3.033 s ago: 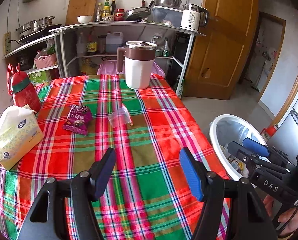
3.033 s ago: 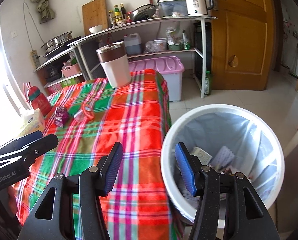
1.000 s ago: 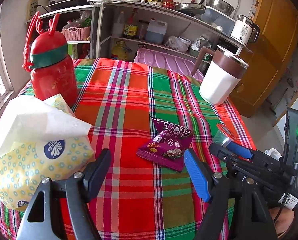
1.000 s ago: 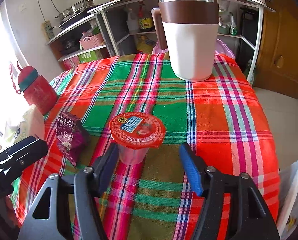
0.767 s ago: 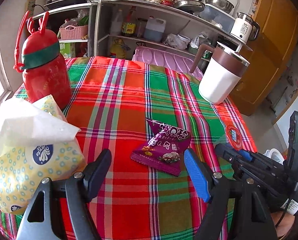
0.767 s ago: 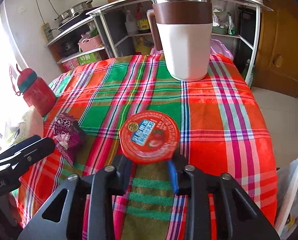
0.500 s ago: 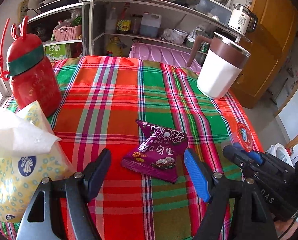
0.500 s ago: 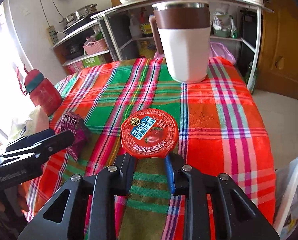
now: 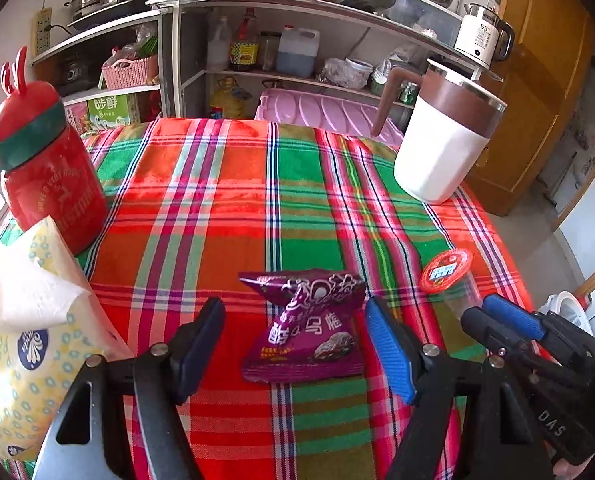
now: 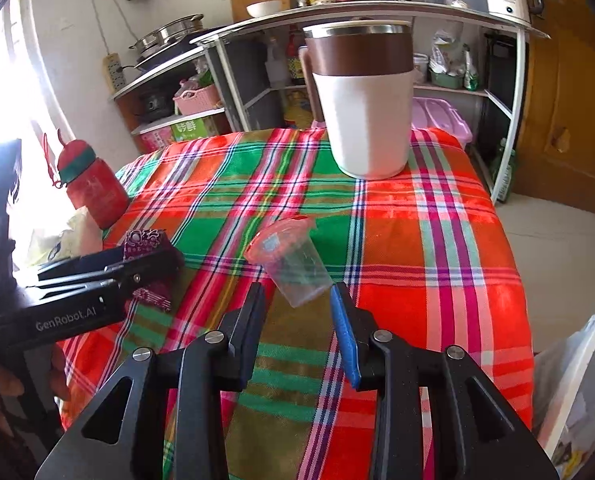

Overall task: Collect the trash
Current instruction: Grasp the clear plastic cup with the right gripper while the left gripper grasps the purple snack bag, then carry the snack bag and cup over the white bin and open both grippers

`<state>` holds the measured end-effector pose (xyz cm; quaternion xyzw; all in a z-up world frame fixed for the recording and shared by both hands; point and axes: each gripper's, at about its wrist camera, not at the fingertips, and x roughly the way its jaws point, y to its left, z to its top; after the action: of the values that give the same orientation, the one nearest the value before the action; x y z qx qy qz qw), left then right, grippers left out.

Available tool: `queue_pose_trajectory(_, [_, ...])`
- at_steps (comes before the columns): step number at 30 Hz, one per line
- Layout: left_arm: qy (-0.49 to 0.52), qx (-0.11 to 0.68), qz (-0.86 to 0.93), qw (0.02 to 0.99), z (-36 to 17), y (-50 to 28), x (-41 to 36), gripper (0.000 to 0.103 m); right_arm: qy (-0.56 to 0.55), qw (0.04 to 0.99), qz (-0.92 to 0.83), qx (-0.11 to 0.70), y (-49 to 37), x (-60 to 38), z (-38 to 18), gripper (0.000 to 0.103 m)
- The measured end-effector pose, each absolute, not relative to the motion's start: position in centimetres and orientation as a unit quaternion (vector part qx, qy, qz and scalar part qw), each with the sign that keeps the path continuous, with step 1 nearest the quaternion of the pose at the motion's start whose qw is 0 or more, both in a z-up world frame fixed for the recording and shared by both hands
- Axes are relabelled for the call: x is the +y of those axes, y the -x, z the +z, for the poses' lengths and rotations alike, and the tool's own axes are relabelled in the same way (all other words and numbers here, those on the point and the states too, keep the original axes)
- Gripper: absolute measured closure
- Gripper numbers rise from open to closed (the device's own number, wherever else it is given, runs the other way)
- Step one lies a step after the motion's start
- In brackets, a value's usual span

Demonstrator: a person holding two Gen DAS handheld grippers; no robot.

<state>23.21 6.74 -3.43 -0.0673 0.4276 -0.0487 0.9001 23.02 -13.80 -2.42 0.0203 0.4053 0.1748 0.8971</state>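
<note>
While both tongs hang over it, the table under its red-and-green plaid cloth (image 9: 225,184) takes up most of either view. Far right corner: white jug with brown rim and handle (image 9: 443,140), upright. Far left: red bottle with green band (image 9: 45,168), upright, just behind a yellow-dotted tissue pack (image 9: 21,344) with a white sheet sticking out. Right edge of right wrist view: rim of a white bin with plastic liner (image 10: 577,392), beside the table.

Left gripper (image 9: 295,340): jaws wide, purple snack wrapper (image 9: 305,328) lying flat on the cloth between them, pads clear of it on both sides.

Right gripper (image 10: 297,312): jaws narrow but have just been opening. Clear plastic cup with red foil lid (image 10: 293,260) sits tilted, lid towards the left, its base at the fingertips; the pads do not press it. Whether it rests on the cloth or is off it, cannot tell. Cup is just right of the wrapper.
</note>
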Motion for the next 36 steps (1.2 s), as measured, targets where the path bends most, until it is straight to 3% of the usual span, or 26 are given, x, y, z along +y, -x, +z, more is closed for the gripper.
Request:
queue_pose_trajectory(4, [0.066, 0.434, -0.049, 0.897, -3.8, -23.8, 6.5, 0.029, 0.009, 0.898, 0.166, 0.407, -23.8, -13.3, -2.6, 0.059])
queue_pose_trajectory(12, [0.069, 0.440, -0.044, 0.894, -4.5, -24.5, 6.3, 0.038, 0.018, 0.883, 0.180, 0.432, -25.7, -12.8, -3.7, 0.059])
queue_pose_trajectory(16, [0.070, 0.441, -0.046, 0.894, -4.6, -24.7, 6.1, 0.048, 0.020, 0.884, 0.179, 0.431, -25.7, -12.8, -3.7, 0.073])
queue_pose_trajectory(23, [0.063, 0.439, -0.048, 0.895, -4.5, -24.5, 5.9, 0.060, 0.024, 0.888, 0.174, 0.425, -25.4, -12.8, -3.5, 0.074])
queue_pose_trajectory(36, [0.063, 0.420, -0.063, 0.903, -2.9, -22.0, 5.2, 0.063, -0.007, 0.897, 0.155, 0.414, -23.1, -14.6, -2.4, 0.074])
